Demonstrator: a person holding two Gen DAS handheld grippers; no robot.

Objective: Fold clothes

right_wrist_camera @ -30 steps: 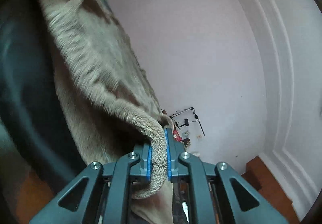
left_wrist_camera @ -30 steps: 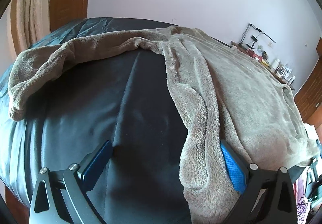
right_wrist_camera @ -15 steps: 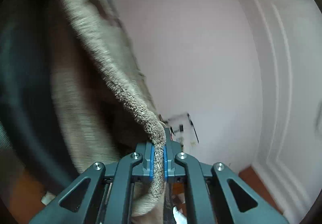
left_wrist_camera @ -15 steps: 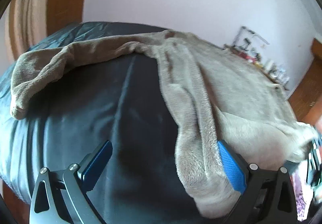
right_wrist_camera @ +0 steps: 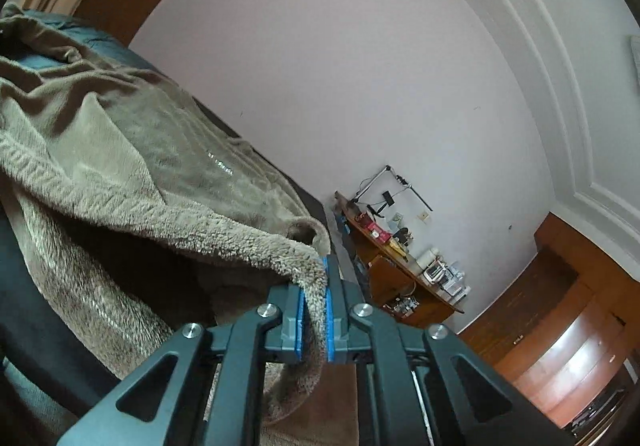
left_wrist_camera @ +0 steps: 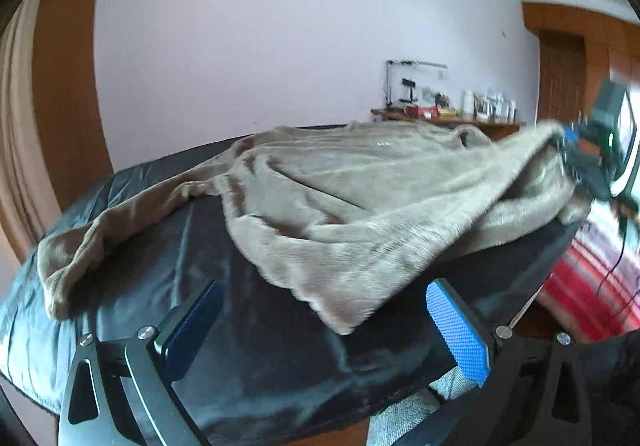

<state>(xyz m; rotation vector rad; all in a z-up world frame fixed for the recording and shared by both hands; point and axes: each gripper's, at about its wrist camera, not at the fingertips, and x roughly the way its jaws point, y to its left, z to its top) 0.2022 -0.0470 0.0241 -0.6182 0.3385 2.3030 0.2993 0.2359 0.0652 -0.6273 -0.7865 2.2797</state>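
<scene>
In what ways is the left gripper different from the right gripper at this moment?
The left gripper is open and holds nothing; the right gripper is shut on an edge of the beige fleece garment. The left hangs low over the dark bed cover; the right lifts its edge clear. Both have blue pads.

Left wrist view: sitting just behind its own wide-spread tongs [left_wrist_camera: 324, 330], low at the near edge of the bed [left_wrist_camera: 256, 358], looking across the fleece garment [left_wrist_camera: 360, 205] toward the far wall and the cluttered desk [left_wrist_camera: 444, 119], and catching the right tongs [left_wrist_camera: 568, 143] at the far right. Right wrist view: sitting close behind its own tongs [right_wrist_camera: 313, 304], rolled so the room is tilting, facing along the bed's side toward that desk [right_wrist_camera: 400, 270]. Both are sharing the garment [right_wrist_camera: 132, 165], bed, wall and desk.
</scene>
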